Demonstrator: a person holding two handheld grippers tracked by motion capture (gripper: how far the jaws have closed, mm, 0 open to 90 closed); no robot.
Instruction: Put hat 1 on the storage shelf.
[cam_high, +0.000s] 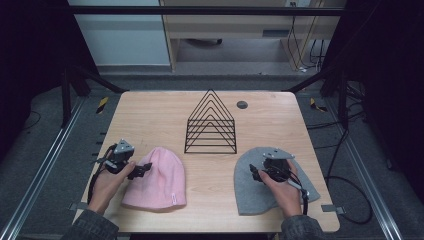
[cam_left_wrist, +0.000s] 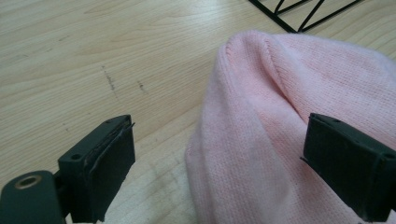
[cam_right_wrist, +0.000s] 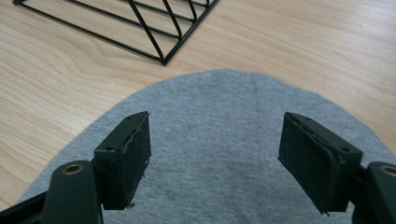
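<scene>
Wooden table (cam_high: 150, 112); left tongs (cam_left_wrist: 219, 163) gape over pink beanie (cam_left_wrist: 289, 116); right tongs (cam_right_wrist: 215, 158) gape over grey beanie (cam_right_wrist: 219, 116).

I see a pink hat (cam_high: 157, 179) lying flat on the near left part of the table (cam_high: 150, 115). It is soft and knitted, with a small white tag at its bottom edge. A grey hat (cam_high: 250, 192) lies flat on the near right part, smooth and thin, its round top pointing away from me. The two hats are well apart.
</scene>
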